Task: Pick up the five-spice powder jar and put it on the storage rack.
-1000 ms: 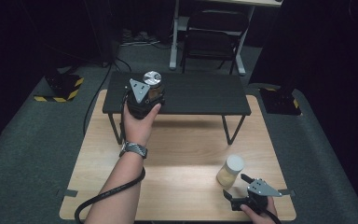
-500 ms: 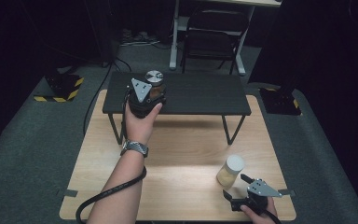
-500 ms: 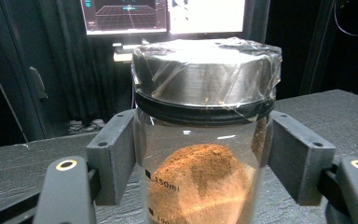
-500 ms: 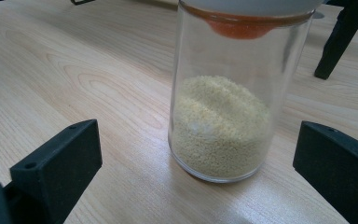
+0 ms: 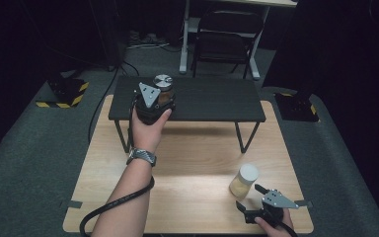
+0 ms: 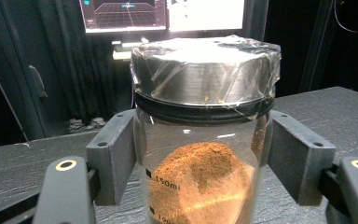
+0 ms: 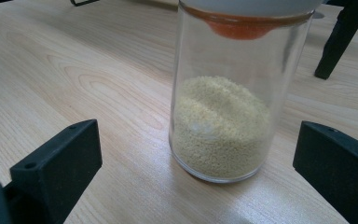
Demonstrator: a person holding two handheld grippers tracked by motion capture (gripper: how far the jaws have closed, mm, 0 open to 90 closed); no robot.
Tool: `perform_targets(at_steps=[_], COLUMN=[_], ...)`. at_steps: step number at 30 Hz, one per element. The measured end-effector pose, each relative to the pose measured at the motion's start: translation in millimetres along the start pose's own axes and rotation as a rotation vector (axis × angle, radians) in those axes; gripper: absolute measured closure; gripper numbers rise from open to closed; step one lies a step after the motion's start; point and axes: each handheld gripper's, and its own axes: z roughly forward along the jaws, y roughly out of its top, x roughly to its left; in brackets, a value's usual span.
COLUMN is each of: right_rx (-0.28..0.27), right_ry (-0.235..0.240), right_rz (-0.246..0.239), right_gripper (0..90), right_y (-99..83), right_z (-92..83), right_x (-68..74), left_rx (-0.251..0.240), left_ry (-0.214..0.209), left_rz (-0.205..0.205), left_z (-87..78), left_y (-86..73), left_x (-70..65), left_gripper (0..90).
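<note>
A glass jar of reddish-brown powder (image 6: 200,182) is pinched between the black jaws of the left gripper (image 5: 154,101); both pads are pressed flat against the glass below the metal lid (image 6: 205,70), which is wrapped in clear film. The jar is held upright at the near left part of the black raised shelf (image 5: 212,101); whether its base is resting on the shelf or is just clear of it cannot be told from the left gripper view. Graduation marks are printed on the glass.

The right gripper (image 5: 256,200) is held low at the near right corner of the wooden table (image 5: 187,163). Its jaws are spread wide, and a second glass jar of pale yellow grains (image 7: 223,126), white-capped, is seen standing on the table just beyond them, untouched by either pad.
</note>
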Motion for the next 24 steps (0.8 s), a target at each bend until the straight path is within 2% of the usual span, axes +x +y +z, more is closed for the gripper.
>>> perform_targets(at_steps=[2, 5, 9, 12, 16, 24], right_rx=[-0.001, -0.002, 0.001, 0.002, 0.003, 0.006], right_ry=[0.000, -0.002, -0.001, -0.001, -0.003, -0.006], right_rz=[-0.002, 0.000, -0.003, -0.003, 0.000, 0.000], right_gripper=[0.8, 0.8, 0.8, 0.8, 0.8, 0.8], right_y=[-0.1, -0.4, 0.1, 0.3, 0.6, 1.2], right_z=[0.1, -0.2, -0.1, -0.1, 0.3, 0.8], right_x=[0.1, 0.3, 0.8, 0.9, 0.8, 1.7], left_rx=[0.000, 0.004, -0.007, -0.013, -0.031, -0.041], left_ry=[0.002, 0.002, 0.008, 0.004, -0.004, -0.022], left_rz=[0.002, -0.007, -0.024, -0.030, -0.066, -0.046], left_z=[-0.2, -1.6, -5.2, -8.8, -15.2, -29.2], left_y=[-0.1, -0.3, -2.2, -3.9, -4.1, -5.0], left_x=[-0.3, 0.5, 2.0, 4.0, 8.4, 12.6], left_gripper=[29.4, 23.6, 10.6, 4.8, 1.6, 0.4])
